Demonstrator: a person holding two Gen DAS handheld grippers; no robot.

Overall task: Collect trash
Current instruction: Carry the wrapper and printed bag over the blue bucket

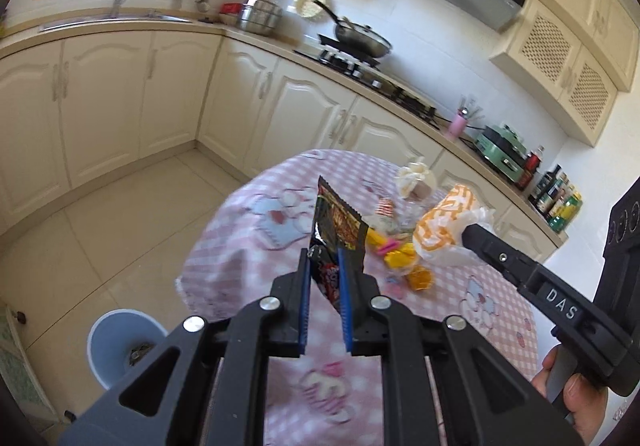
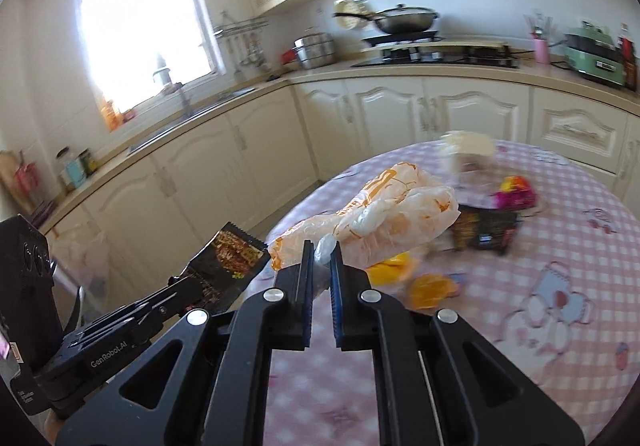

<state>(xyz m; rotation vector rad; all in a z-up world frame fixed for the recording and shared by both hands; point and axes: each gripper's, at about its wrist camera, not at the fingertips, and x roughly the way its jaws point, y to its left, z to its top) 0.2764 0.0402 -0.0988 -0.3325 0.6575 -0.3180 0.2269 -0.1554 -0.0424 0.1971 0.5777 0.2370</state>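
Observation:
My left gripper (image 1: 324,256) is shut on a black snack wrapper (image 1: 340,230) and holds it up above the pink checked table (image 1: 248,238); the wrapper also shows in the right wrist view (image 2: 228,266). My right gripper (image 2: 321,250) is shut on an orange-and-white plastic bag (image 2: 384,214), lifted over the table; the bag also shows in the left wrist view (image 1: 444,230). Yellow and orange wrappers (image 1: 404,258) lie on the table below. A second black wrapper (image 2: 486,230) lies further back.
A blue bin (image 1: 120,342) stands on the floor left of the table. A clear jar with a cream top (image 1: 416,182) stands at the table's far side. Cream cabinets and a counter with a wok (image 1: 360,38) run behind.

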